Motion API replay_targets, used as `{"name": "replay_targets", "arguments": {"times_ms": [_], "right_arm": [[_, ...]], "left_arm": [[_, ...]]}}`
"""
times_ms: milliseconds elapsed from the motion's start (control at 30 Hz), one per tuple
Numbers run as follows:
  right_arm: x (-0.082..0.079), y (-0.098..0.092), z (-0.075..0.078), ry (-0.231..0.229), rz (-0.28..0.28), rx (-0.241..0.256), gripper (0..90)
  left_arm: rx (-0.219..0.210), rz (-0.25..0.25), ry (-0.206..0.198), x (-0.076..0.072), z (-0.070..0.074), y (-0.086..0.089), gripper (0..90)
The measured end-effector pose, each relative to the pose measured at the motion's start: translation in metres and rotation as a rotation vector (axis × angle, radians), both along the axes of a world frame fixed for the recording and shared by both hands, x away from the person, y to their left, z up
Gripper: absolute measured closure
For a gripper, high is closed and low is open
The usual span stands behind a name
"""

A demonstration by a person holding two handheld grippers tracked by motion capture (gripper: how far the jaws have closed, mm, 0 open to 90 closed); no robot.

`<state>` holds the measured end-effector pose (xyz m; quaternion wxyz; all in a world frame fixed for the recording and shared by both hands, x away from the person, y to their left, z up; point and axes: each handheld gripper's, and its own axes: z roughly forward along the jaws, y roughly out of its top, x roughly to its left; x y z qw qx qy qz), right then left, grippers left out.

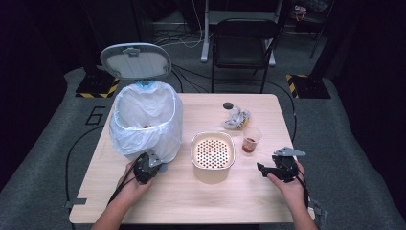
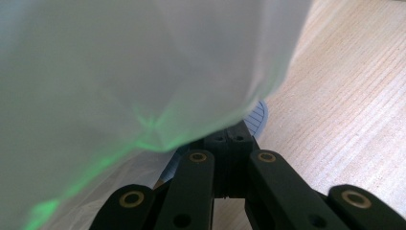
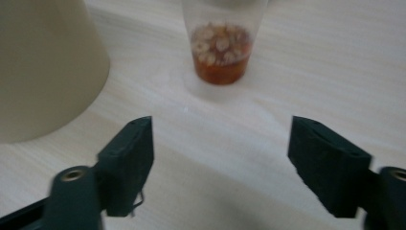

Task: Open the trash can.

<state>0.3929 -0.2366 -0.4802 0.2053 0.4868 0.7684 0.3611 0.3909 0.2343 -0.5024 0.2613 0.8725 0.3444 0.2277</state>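
Desk (image 1: 191,201) of pale wood carries a bin (image 1: 146,122) lined with a white plastic bag (image 1: 125,136) at its left, the bin's grey lid (image 1: 135,61) standing raised behind it. Something small and brown lies inside the bag, too small to tell what. Near the middle of the desk sits a cream container (image 1: 213,157) topped with a perforated insert dotted with holes. Just to the right of it stands a clear plastic cup (image 1: 251,140) with reddish-brown liquid in its bottom; in the right gripper view the cup (image 3: 221,40) shows pale lumps floating in that liquid. Behind the cup lies a crumpled clear bottle (image 1: 236,118) with a dark cap.

The left gripper (image 1: 145,168), held in the person's left hand (image 1: 131,184), sits at the foot of the bin, pressed against the bag. In the left gripper view its jaws are drawn together, their tips under the overhanging bag (image 2: 143,62); whether any plastic is caught between them cannot be told. A bluish ribbed edge shows just past the tips, on the desk.

The right gripper (image 1: 269,169), held in the person's right hand (image 1: 287,184), rests near the desk's right edge, in front of the cup and apart from it. In the right gripper view its jaws stand wide apart with nothing between them, pointing toward the cup, with the cream container (image 3: 45,67) at the left.

A black chair (image 1: 242,45) stands beyond the far edge of the desk.
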Motion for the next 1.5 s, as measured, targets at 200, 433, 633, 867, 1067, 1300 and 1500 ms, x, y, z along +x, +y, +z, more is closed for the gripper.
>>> {"name": "replay_targets", "arguments": {"times_ms": [200, 433, 633, 867, 1067, 1300, 1500], "right_arm": [[0.017, 0.006, 0.014, -0.032, 0.026, -0.024, 13.5], [0.046, 0.024, 0.028, -0.073, 0.043, -0.039, 6.6], [0.067, 0.036, 0.033, -0.068, 0.045, -0.031, 4.6], [0.088, 0.051, 0.025, -0.035, 0.037, -0.065, 9.0], [0.091, 0.054, 0.023, -0.044, 0.043, -0.083, 22.0], [0.078, 0.055, 0.026, -0.024, 0.094, -0.091, 22.5], [0.048, 0.056, 0.026, -0.02, 0.172, -0.088, 22.7]], "left_arm": [[-0.002, 0.003, 0.001, 0.0, 0.0, 0.0, 90.0], [-0.024, 0.009, 0.024, 0.0, 0.0, 0.0, 90.0], [-0.024, 0.014, 0.019, 0.0, 0.0, 0.0, 90.0], [-0.028, 0.02, 0.01, 0.0, 0.0, 0.0, 90.0], [-0.029, 0.018, 0.016, 0.0, 0.0, 0.0, 90.0], [-0.028, 0.02, 0.014, 0.0, 0.0, 0.0, 90.0], [-0.022, 0.024, 0.007, 0.0, 0.0, -0.001, 90.0]]}}
